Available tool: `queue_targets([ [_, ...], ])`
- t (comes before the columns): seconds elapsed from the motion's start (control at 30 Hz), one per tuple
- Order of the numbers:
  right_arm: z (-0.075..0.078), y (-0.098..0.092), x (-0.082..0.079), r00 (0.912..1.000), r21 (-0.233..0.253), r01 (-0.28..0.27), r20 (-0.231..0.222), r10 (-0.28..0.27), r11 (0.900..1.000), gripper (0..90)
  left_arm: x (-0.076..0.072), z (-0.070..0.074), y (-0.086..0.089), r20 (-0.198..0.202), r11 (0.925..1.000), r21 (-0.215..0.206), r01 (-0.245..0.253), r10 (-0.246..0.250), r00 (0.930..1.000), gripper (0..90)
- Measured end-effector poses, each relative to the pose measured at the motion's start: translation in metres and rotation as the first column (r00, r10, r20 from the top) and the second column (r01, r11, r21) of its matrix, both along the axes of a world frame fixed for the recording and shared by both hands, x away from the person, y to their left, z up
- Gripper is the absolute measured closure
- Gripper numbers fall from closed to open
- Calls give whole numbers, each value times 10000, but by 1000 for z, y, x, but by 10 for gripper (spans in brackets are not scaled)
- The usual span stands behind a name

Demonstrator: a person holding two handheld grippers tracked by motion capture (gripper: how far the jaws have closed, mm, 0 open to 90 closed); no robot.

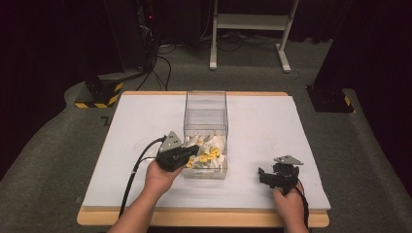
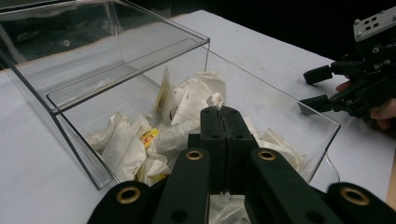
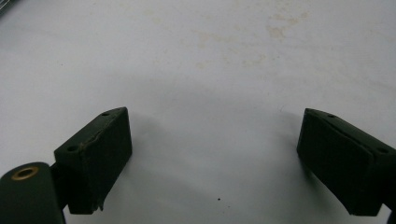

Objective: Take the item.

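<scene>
The clear plastic box [image 1: 206, 121] on the white surface [image 1: 272, 126] holds crumpled white paper packets [image 2: 126, 144], some yellow-marked. The left gripper [image 2: 220, 112], jaws clamped on a white scrap [image 2: 215, 99], sits over the box's near end. The right gripper [image 1: 265, 175] rests right of the box, jaws apart.

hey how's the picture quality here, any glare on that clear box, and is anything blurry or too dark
High view: table evenly lit, the room behind falls into near black; faint reflections on the clear box walls. Left gripper view: bright edge glints on the box, the shut left gripper sharp, the right gripper farther off softer. Right gripper view: the open right gripper casts soft shadows on the stained white surface.
</scene>
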State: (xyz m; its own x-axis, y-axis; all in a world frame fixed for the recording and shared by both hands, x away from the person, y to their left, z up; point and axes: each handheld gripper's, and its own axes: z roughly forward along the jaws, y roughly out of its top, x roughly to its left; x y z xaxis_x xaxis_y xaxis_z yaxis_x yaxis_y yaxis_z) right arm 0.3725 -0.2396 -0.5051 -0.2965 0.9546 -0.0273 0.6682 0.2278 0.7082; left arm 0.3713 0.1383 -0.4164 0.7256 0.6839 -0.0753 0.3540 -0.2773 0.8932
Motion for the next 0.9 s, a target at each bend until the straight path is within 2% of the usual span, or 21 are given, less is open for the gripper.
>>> queue_targets([
  [0.47,0,0,0,10000,-3,-1,-1,1,10000,103,-4,2,11,227,9980,-616,-170,184,9996,891],
  [0.9,0,0,0,10000,10,15,-8,-15,10000,103,-7,5,17,459,9948,-977,-287,333,9984,891],
])
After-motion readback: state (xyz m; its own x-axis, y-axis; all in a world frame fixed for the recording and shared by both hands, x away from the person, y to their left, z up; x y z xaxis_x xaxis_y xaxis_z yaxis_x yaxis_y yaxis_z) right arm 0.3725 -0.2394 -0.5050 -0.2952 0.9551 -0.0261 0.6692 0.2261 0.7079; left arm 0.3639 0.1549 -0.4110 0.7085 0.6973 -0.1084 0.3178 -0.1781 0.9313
